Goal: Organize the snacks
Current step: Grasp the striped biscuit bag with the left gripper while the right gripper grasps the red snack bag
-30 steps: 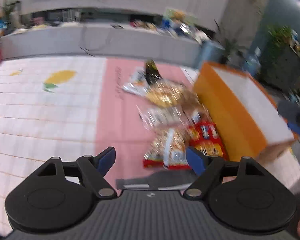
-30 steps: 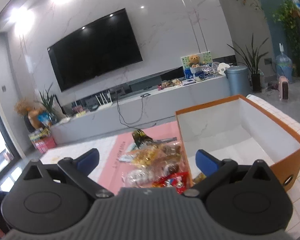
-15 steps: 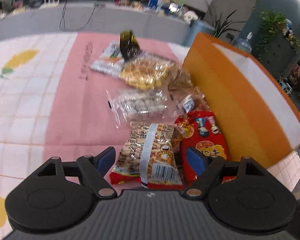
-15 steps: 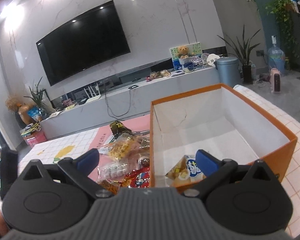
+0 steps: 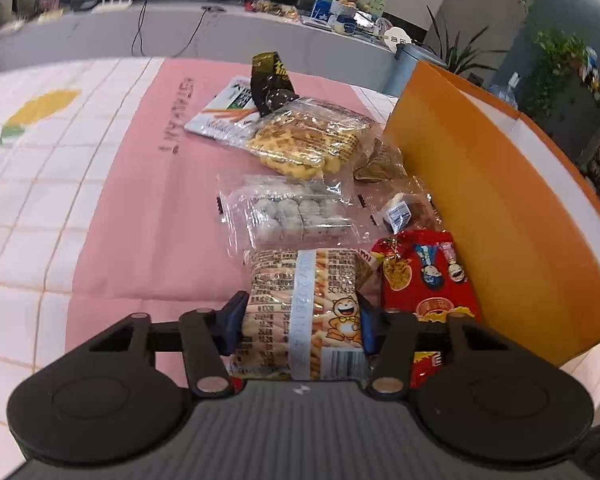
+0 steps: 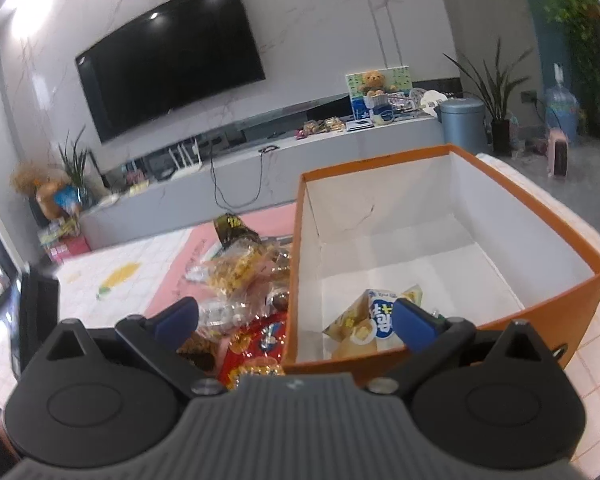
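- Using the orange box (image 5: 496, 216) as the anchor: the snack pile sits just to its left on the pink mat (image 5: 140, 200), with the nearest packs touching its outer wall.
- Furthest left of the box, the left gripper (image 5: 300, 322) is closing on the striped biscuit-stick pack (image 5: 304, 300). Both blue pads (image 5: 232, 320) press its long sides and the film looks pinched in, so I'd call it gripped.
- That pack looks light and crinkly, and the sticks inside are probably brittle. Holding it mid-body across the width seems right to me, but squeeze harder and they'd likely snap.
- Right beside it, against the box wall, lies the red pouch (image 5: 428, 280): puffy, slippery film, so I'd pinch an end seam.
- Behind those, the clear bag of round sweets (image 5: 292, 216) and the yellow cracker bag (image 5: 308, 144) both look floppy.
- Inside the box, one yellow-and-white packet (image 6: 376, 316) rests near the front wall.
- The right gripper (image 6: 296, 320) hangs over that front wall, jaws wide apart, holding nothing.
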Available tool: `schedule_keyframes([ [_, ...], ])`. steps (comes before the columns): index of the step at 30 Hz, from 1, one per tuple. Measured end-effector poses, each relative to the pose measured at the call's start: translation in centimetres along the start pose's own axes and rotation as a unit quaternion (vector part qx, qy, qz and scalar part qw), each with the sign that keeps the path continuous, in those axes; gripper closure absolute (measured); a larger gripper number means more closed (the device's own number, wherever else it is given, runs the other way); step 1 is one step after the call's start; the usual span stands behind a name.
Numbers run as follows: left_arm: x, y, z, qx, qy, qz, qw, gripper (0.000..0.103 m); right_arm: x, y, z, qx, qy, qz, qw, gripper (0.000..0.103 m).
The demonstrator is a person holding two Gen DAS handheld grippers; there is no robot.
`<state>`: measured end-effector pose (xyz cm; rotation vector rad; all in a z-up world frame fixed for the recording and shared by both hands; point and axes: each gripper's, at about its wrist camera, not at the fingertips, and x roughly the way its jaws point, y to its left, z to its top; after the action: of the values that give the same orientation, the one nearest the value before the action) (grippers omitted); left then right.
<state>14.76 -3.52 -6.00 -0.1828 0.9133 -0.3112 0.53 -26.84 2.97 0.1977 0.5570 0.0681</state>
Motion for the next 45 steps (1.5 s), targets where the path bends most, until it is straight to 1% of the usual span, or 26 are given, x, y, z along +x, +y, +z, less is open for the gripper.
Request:
schedule_keyframes([
  [2,-0.5,0.3,0.1,-0.007,-0.004,-0.009,0.9999,0.045,0.2,0.7,-0.2,-0.026,0.001,-0.008,1.000,0.003],
  [6,-2.4,0.6,0.2,-0.009,-0.026,-0.001,0.9996,0.045,-0.3,1.8,-0.4,-0.045,-0.011,0.012,0.999,0.004],
  [8,-3.8,1.3,0.0,-0.020,-0.036,0.010,0.9991,0.045,-0.9,2.5,-0.6,-0.059,-0.023,0.035,0.997,0.012],
  [10,-5.4,2.4,-0.1,-0.025,-0.049,0.023,0.9982,0.045,-1.3,3.7,-1.1,-0.086,-0.029,0.053,0.995,0.015],
  [13,-7.3,4.2,-0.2,-0.035,-0.060,0.040,0.9967,0.045,-1.3,6.6,-2.6,-0.142,-0.015,0.079,0.987,0.021],
  [14,-7.9,4.9,-0.2,-0.043,-0.064,0.043,0.9961,0.045,-1.1,7.7,-3.2,-0.168,-0.006,0.078,0.983,0.023],
  [15,-8.4,5.6,-0.3,-0.054,-0.067,0.044,0.9953,0.045,-0.7,8.9,-4.1,-0.200,0.005,0.072,0.977,0.024],
  [16,-8.8,6.3,-0.3,-0.064,-0.070,0.045,0.9945,0.045,-0.3,9.9,-4.9,-0.226,0.017,0.068,0.972,0.029],
  [17,-9.1,6.8,-0.3,-0.074,-0.073,0.045,0.9936,0.045,0.4,10.6,-5.7,-0.241,0.034,0.070,0.967,0.033],
  [18,-9.4,7.2,-0.3,-0.082,-0.075,0.044,0.9928,0.045,1.1,11.0,-6.3,-0.248,0.052,0.069,0.965,0.035],
  [20,-9.7,7.6,-0.2,-0.088,-0.072,0.041,0.9927,0.045,2.5,11.5,-7.5,-0.266,0.075,0.038,0.960,0.048],
  [21,-9.7,7.7,-0.1,-0.089,-0.070,0.038,0.9929,0.045,3.2,11.5,-8.1,-0.283,0.082,0.014,0.956,0.051],
  [22,-9.6,7.6,-0.1,-0.088,-0.069,0.036,0.9931,0.045,3.8,11.5,-8.5,-0.296,0.087,-0.007,0.951,0.054],
  [24,-9.5,7.3,-0.1,-0.082,-0.068,0.030,0.9939,0.045,4.8,11.3,-9.0,-0.314,0.093,-0.040,0.944,0.057],
  [28,-9.6,7.0,-0.4,-0.077,-0.065,0.021,0.9947,0.045,5.8,11.0,-9.6,-0.346,0.088,-0.062,0.932,0.061],
  [30,-9.6,7.1,-0.4,-0.079,-0.064,0.022,0.9945,0.045,6.3,11.3,-10.4,-0.372,0.084,-0.072,0.922,0.068],
  [32,-9.7,7.2,-0.4,-0.083,-0.064,0.023,0.9942,0.045,6.7,11.6,-11.0,-0.393,0.082,-0.075,0.913,0.088],
  [33,-9.7,7.2,-0.5,-0.085,-0.063,0.022,0.9941,0.045,6.7,11.7,-10.9,-0.398,0.081,-0.075,0.911,0.092],
  [34,-9.8,7.2,-0.5,-0.087,-0.063,0.021,0.9940,0.045,6.7,11.7,-11.1,-0.400,0.082,-0.076,0.910,0.097],
  [36,-9.9,7.3,-0.5,-0.089,-0.064,0.019,0.9939,0.045,6.7,11.7,-10.9,-0.392,0.081,-0.065,0.914,0.100],
  [38,-9.9,7.2,-0.4,-0.088,-0.064,0.019,0.9939,0.045,6.4,11.4,-10.3,-0.363,0.083,-0.034,0.927,0.103],
  [40,-9.9,7.2,-0.4,-0.088,-0.064,0.018,0.9938,0.045,5.8,11.6,-10.1,-0.344,0.083,-0.008,0.935,0.103],
  [42,-10.0,7.2,-0.3,-0.089,-0.065,0.018,0.9937,0.045,5.3,12.1,-10.1,-0.337,0.088,0.018,0.937,0.103],
  [45,-10.3,7.1,-0.4,-0.089,-0.068,0.018,0.9936,0.045,4.7,13.1,-10.6,-0.342,0.096,0.051,0.933,0.103],
])
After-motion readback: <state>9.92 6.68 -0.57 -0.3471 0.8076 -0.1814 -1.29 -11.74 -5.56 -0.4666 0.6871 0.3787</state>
